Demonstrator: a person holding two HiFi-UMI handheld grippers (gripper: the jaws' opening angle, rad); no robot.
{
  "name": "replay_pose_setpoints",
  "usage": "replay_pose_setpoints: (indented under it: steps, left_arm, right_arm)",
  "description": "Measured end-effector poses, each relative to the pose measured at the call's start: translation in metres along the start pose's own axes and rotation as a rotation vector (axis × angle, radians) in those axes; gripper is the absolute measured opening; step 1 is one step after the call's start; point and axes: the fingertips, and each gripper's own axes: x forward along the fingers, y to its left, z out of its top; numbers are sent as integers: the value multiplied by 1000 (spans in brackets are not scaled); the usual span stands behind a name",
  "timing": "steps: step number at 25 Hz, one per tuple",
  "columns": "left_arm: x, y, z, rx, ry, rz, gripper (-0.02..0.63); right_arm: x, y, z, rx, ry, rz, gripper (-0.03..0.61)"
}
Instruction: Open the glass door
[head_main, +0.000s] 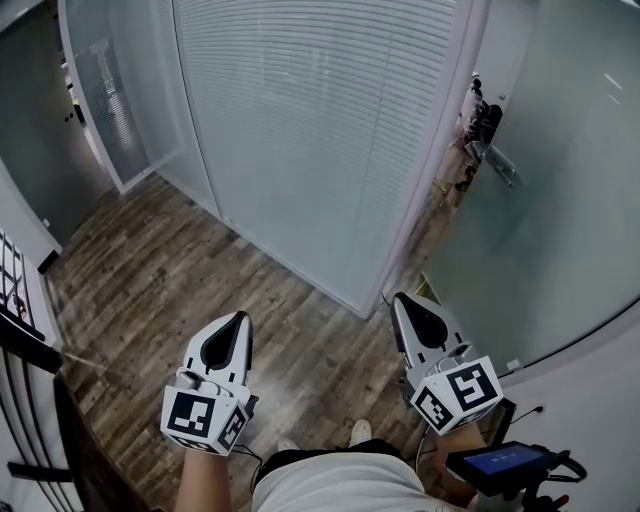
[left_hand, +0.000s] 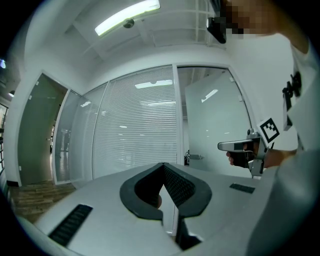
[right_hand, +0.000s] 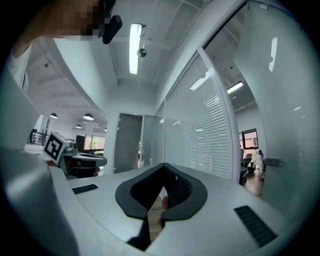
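**Both hand-held grippers shut and empty, short of a glass door that stands ajar**

The left hand-held gripper (head_main: 239, 322) and the right hand-held gripper (head_main: 402, 300) are carried side by side in front of the person's body, pointing level and ahead. Each has its jaws pressed together at the tips with nothing between them, which reads as a carrying posture rather than a grasp. Neither touches anything, and the wooden floor (head_main: 180, 260) lies below both.

Ahead of the left one runs a glass partition with blinds (head_main: 320, 120), ending in a white frame post (head_main: 428, 175). The frosted glass door (head_main: 565, 200) hangs just right of that post. Its lever handle (head_main: 497, 160) sits on the edge nearest the post, well ahead of the right hand-held gripper, the nearer of the two.

A strip of the room beyond shows between post and door edge, so the door seems to stand ajar, swung away from the person. That fits a door already pushed free or one only partly open and awaiting a wider swing.
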Motion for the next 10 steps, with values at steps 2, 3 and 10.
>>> replay_pose_setpoints:
  steps: [2, 3, 10]
  left_arm:
    - [-2, 0, 0, 0, 1, 3, 0]
    - [-3, 0, -1, -1, 4, 5, -2]
    - [-5, -9, -8, 2, 10, 12, 0]
  right_arm:
    - [1, 0, 0, 4, 1, 0, 0]
    - [1, 1, 0, 3, 1, 1, 0]
    - [-6, -2, -6, 1, -3, 11, 0]
